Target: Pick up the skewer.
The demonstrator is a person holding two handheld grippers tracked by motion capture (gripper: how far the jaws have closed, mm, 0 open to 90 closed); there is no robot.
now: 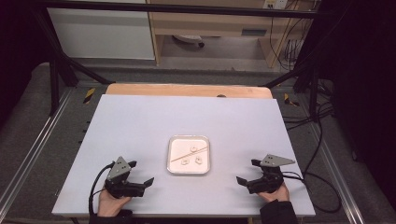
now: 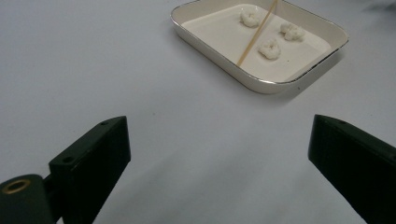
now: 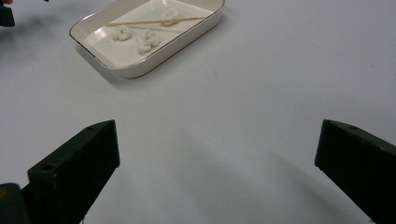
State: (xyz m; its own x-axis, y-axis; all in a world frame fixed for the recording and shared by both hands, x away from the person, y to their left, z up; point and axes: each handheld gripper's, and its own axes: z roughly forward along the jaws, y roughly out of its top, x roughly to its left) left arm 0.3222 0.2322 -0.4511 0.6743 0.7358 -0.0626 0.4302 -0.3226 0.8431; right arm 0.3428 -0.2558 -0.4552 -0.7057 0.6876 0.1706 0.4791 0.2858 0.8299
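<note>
Tray (image 1: 188, 168), white with a thin metallic rim, sits near the middle of the pale worktop (image 1: 140, 126), between the two tools and a little farther from the person than they are. Inside it lie three small white, lumpy pieces (image 2: 270, 48) and one thin wooden stick (image 2: 254, 32). In the high view the stick runs slantwise across the tray, with one piece on its far side and two on its near side. In the left gripper view the stick's far end leans up against the tray's wall. No piece touches another.

Left tool (image 1: 141, 173) rests low over the near left part of the worktop, held in the person's left hand (image 1: 111, 203); its jaws stand wide apart with bare worktop between them, and they point toward the tray. Right tool (image 1: 248, 172) sits at the near right, held in the right hand (image 1: 274, 194); its jaws also stand wide apart with nothing between them, and they point toward the tray from the other side. Both tools are well apart from the tray and touch nothing in it. A black cable trails from each tool toward the worktop's near edge.
</note>
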